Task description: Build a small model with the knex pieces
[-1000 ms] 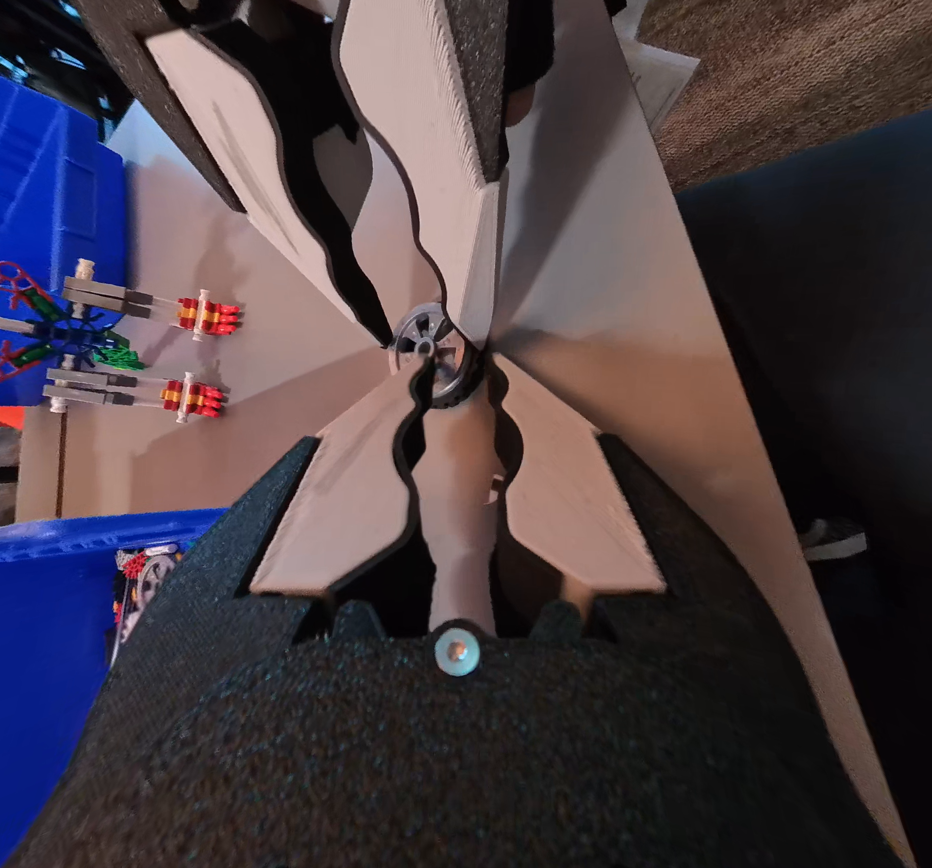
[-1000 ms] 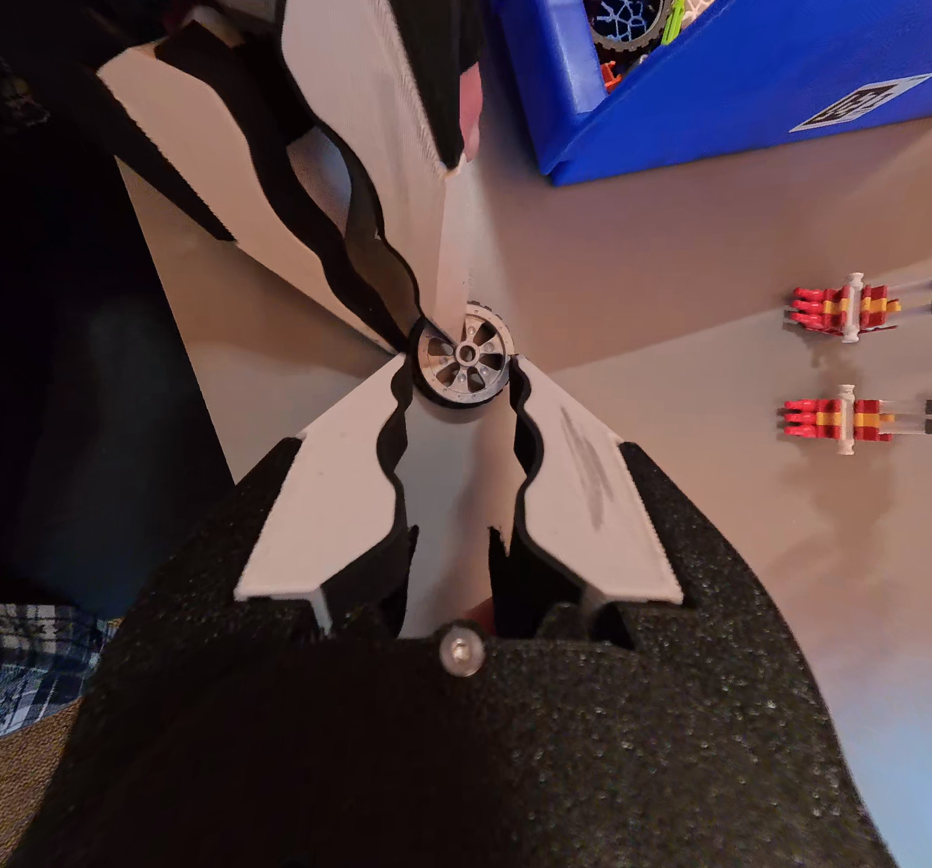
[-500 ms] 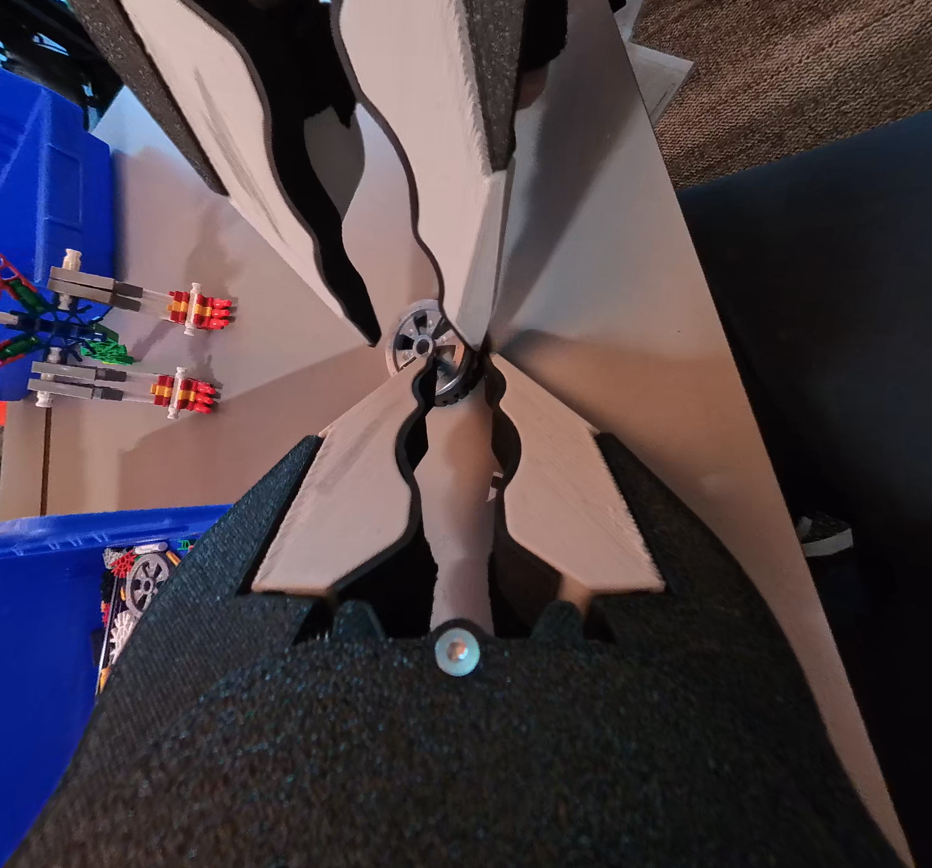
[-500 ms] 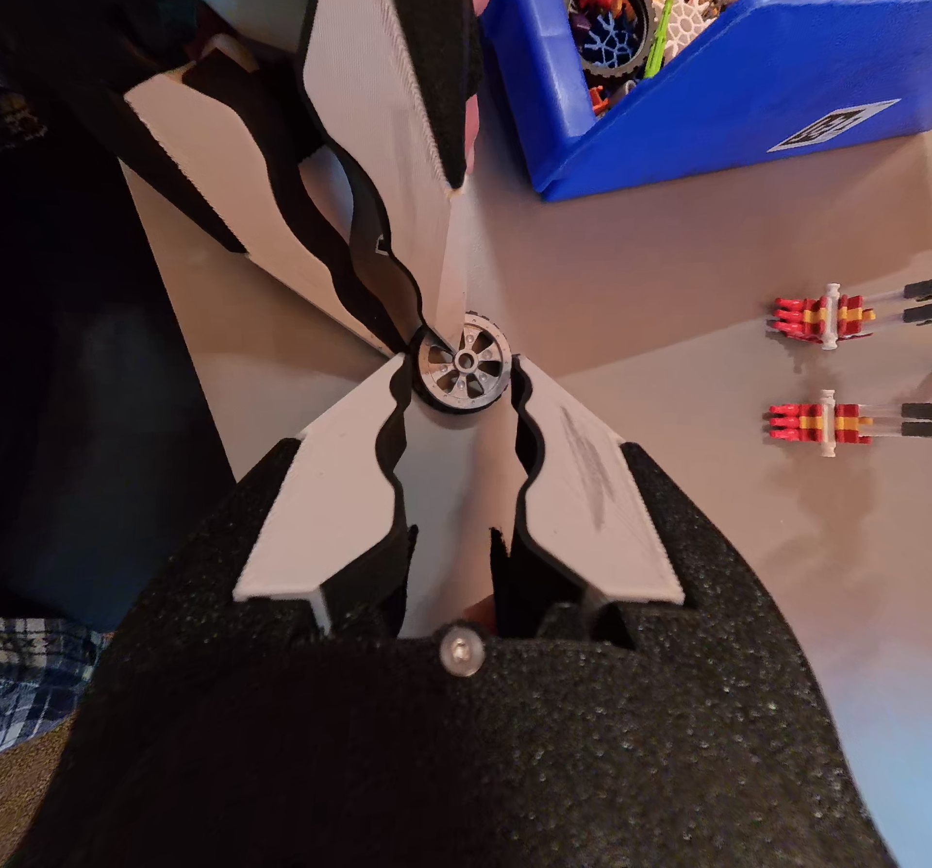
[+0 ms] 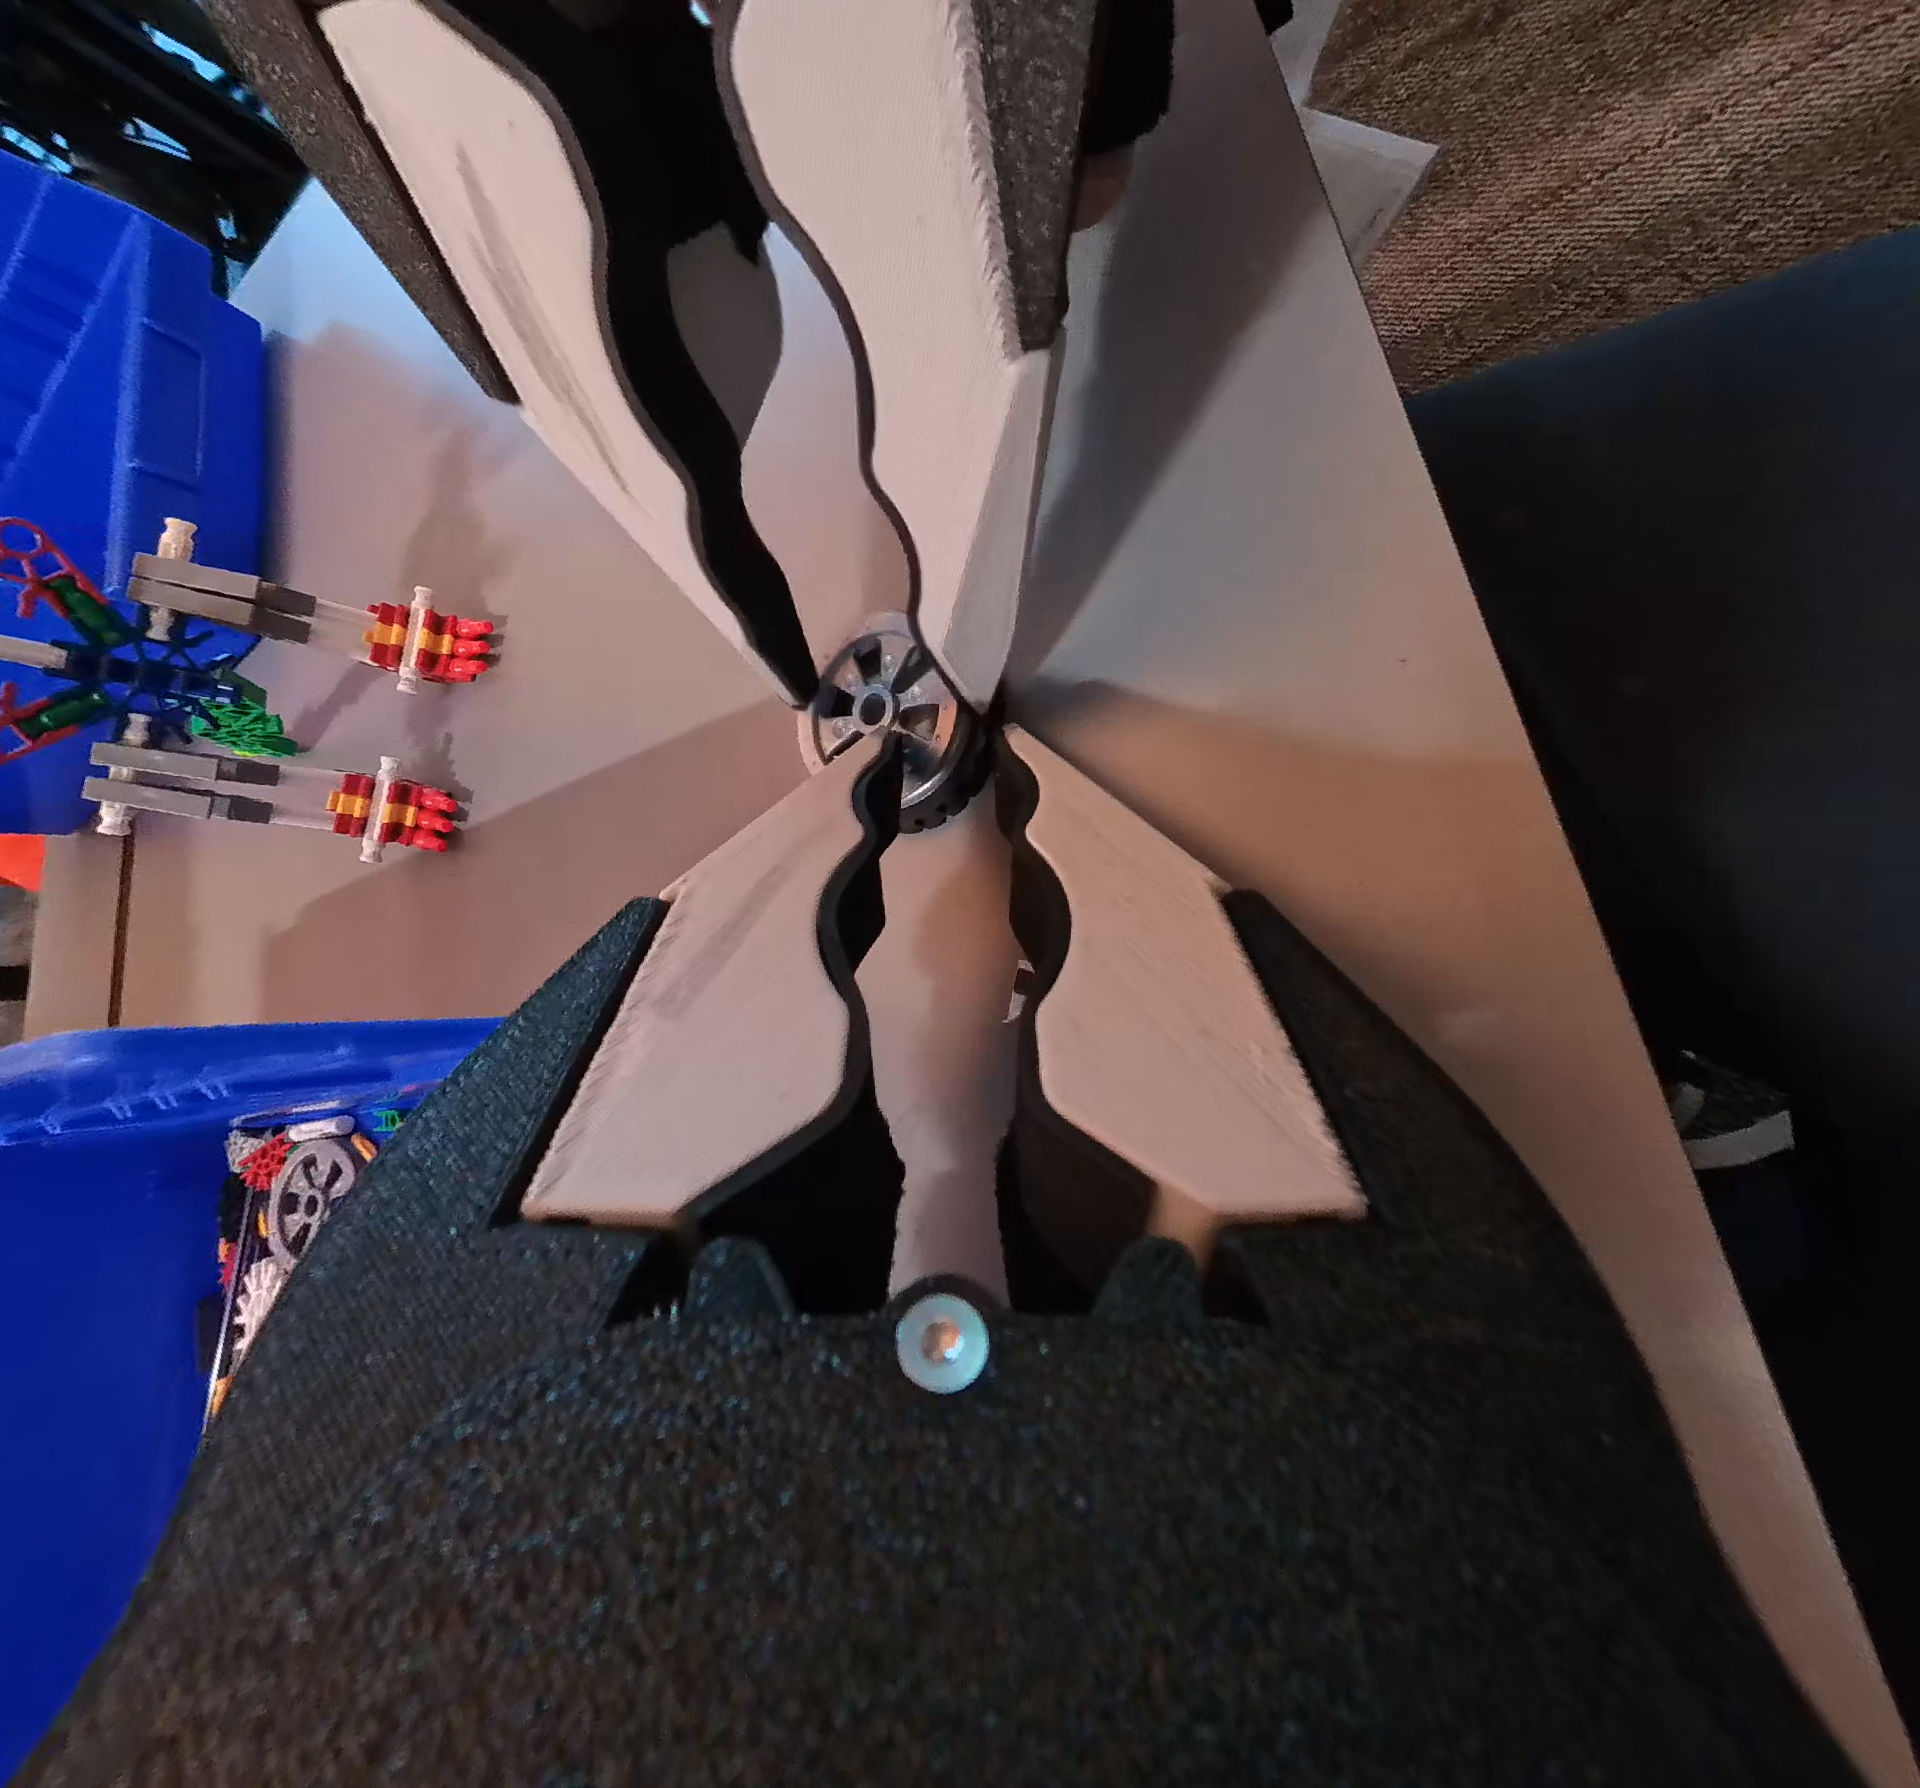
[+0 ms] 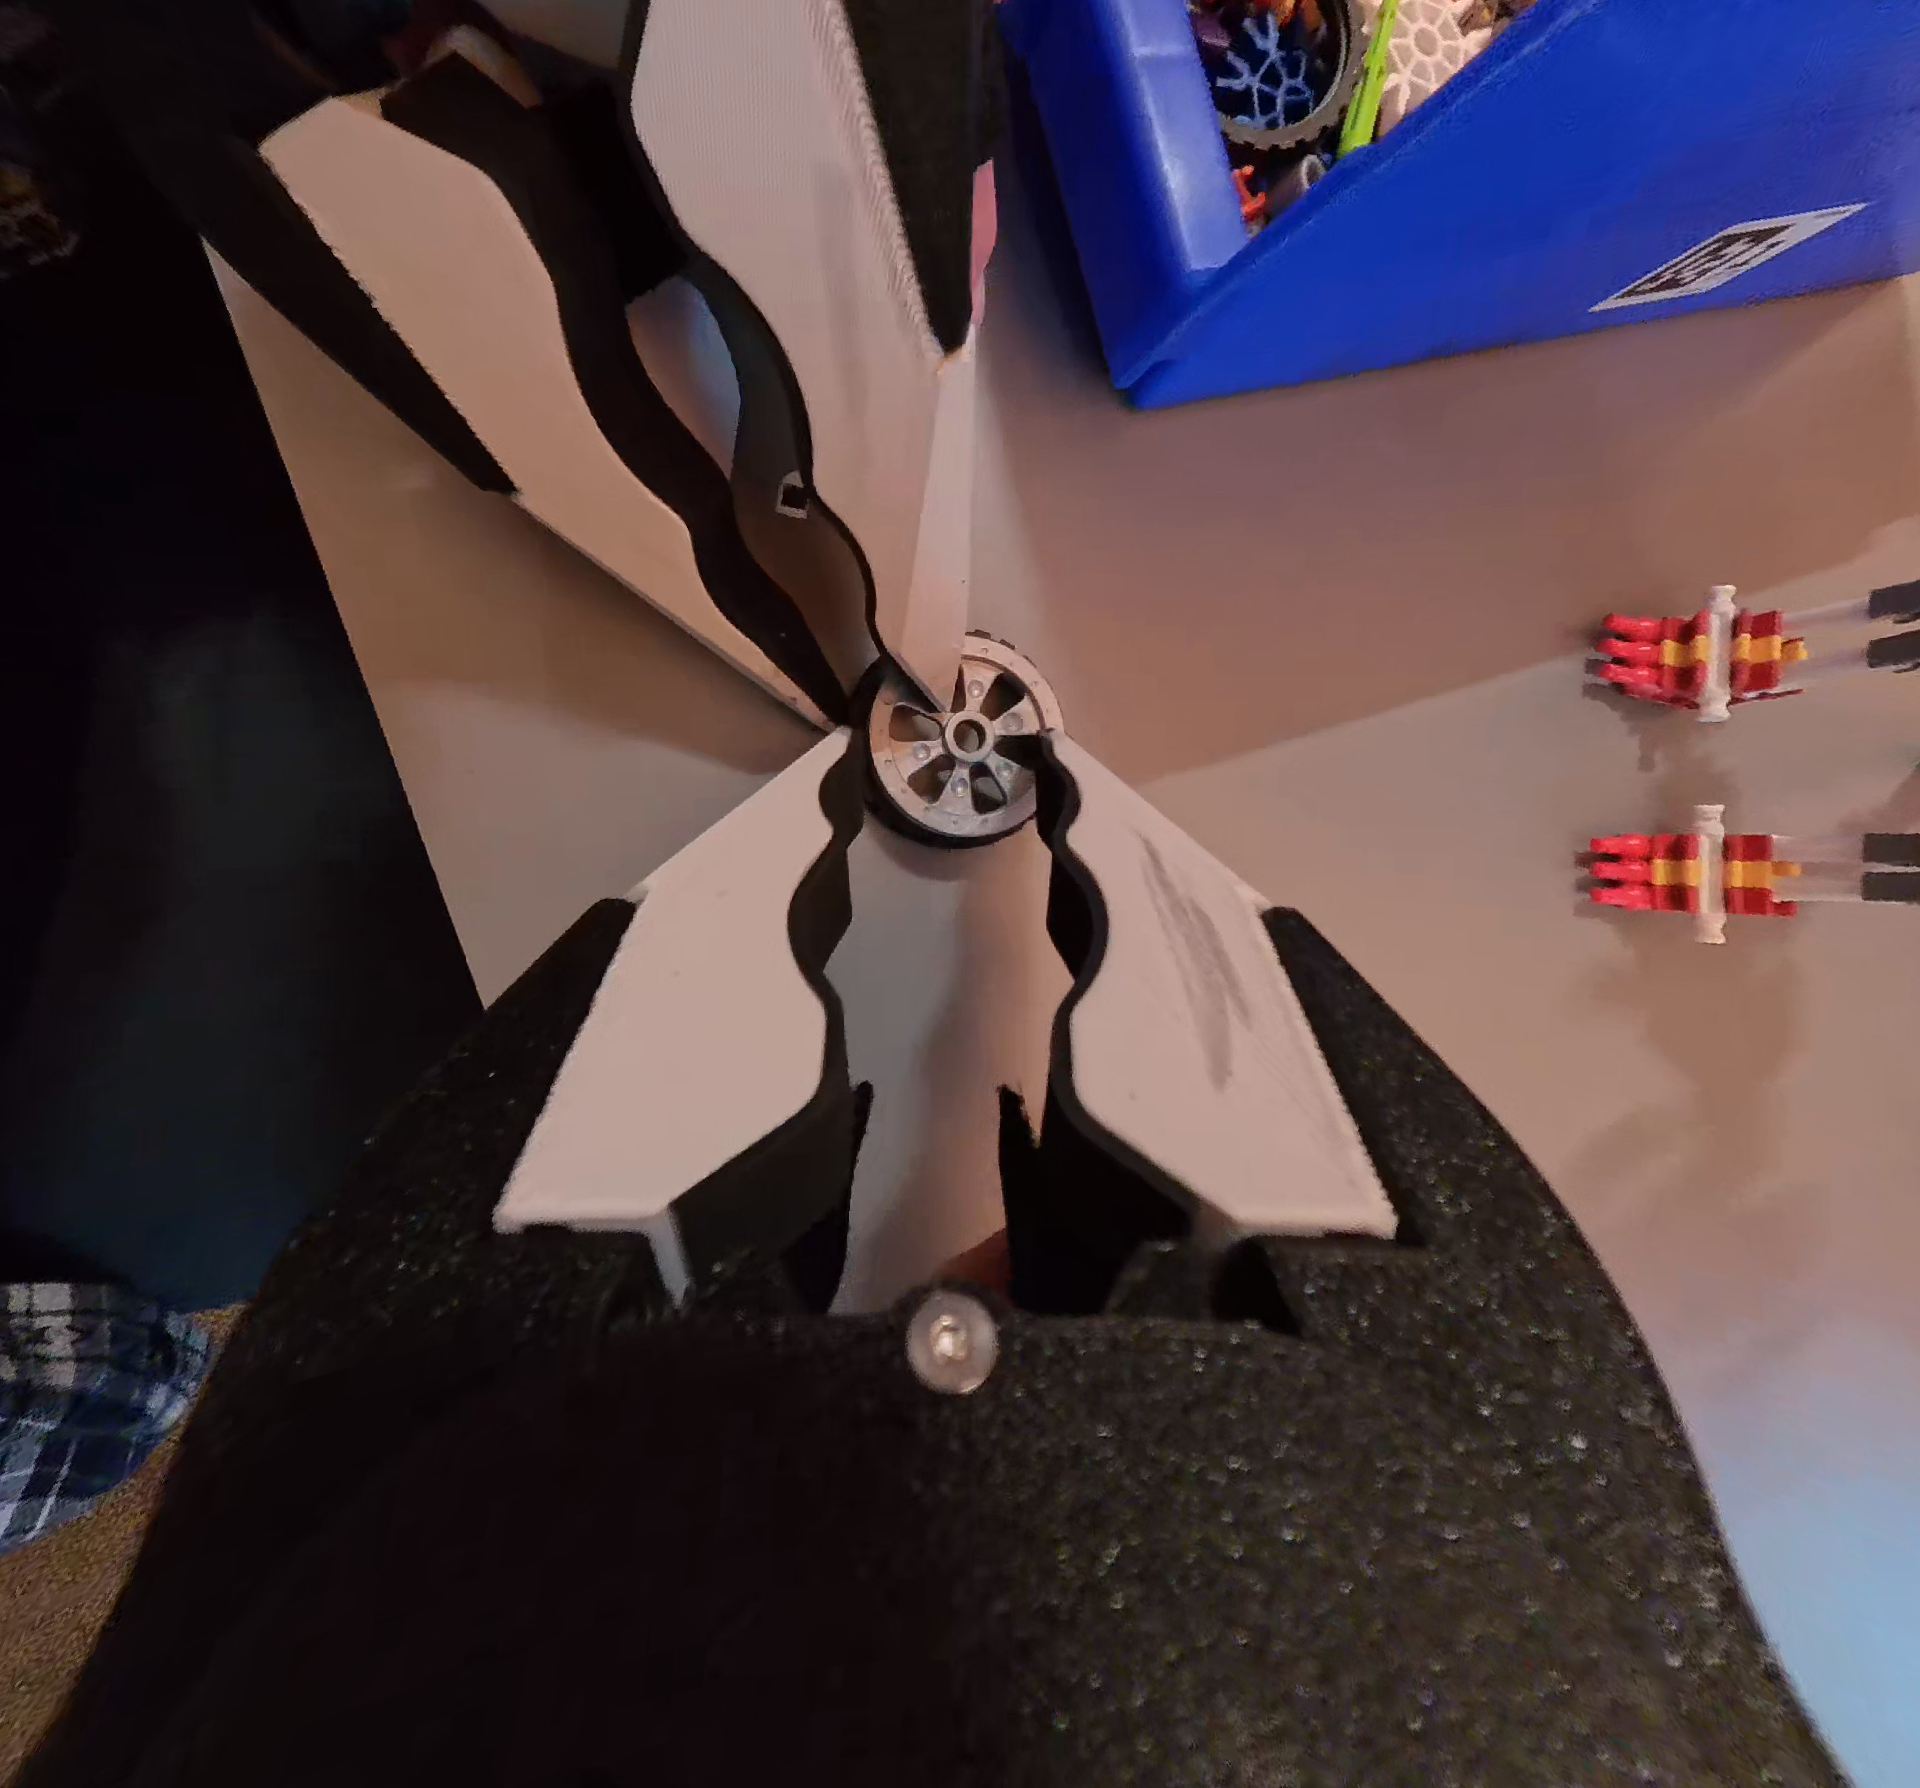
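Note:
A small wheel [image 6: 961, 736] with a grey spoked hub and a black tyre hangs above the table [image 6: 1351, 595], held between both grippers. My right gripper [image 6: 945, 767] is shut on it across its width, one fingertip on each side of the tyre. My left gripper [image 6: 878, 689] comes in from the upper left and pinches the wheel's rim. In the left wrist view the left gripper [image 5: 940, 777] is shut on the wheel's [image 5: 868, 704] edge. The right gripper [image 5: 888, 689] reaches down from above and clamps it.
A blue bin [image 6: 1558, 180] of mixed construction pieces stands at the back right. Two red and yellow rod assemblies [image 6: 1694, 663] [image 6: 1683, 881] lie on the table. A colourful model [image 5: 104, 678] and another blue bin [image 5: 104, 388] stand beyond them. The table edge [image 5: 1455, 699] borders carpet [image 5: 1662, 76]. My two grippers' fingertips are within a few centimetres of each other.
Both grippers stay shut on the wheel. The pair has shifted slightly, so the blue bin shows more in the right wrist view and the grey hub shows more in the left wrist view.

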Demonstrator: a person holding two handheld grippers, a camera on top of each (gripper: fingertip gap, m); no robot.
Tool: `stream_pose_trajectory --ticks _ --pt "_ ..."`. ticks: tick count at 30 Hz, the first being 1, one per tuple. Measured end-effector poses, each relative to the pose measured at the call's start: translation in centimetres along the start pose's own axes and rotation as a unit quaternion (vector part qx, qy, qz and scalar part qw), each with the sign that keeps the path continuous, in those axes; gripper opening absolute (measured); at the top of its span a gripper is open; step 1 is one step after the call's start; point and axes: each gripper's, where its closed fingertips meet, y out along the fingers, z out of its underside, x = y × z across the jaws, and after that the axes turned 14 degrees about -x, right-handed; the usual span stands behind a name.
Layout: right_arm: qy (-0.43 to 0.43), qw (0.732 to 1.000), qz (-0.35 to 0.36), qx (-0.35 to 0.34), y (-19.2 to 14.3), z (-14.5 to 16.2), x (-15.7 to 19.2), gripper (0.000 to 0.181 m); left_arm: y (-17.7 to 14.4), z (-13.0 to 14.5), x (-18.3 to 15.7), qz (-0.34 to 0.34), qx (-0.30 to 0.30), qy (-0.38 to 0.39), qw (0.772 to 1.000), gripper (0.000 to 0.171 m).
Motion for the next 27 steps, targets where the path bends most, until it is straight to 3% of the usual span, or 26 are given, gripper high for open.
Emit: stream_pose_trajectory --ticks 14,27 --pt "0.053 0.998 -0.038 0.025 0.28 0.21 0.38 0.025 0.01 -0.44 -0.28 0.006 -0.008 -0.021 1.0 0.016" --pt "0.044 0.996 -0.053 0.047 0.21 0.34 0.47 0.026 0.07 -0.26 -0.32 0.015 -0.011 -0.029 0.999 0.016"
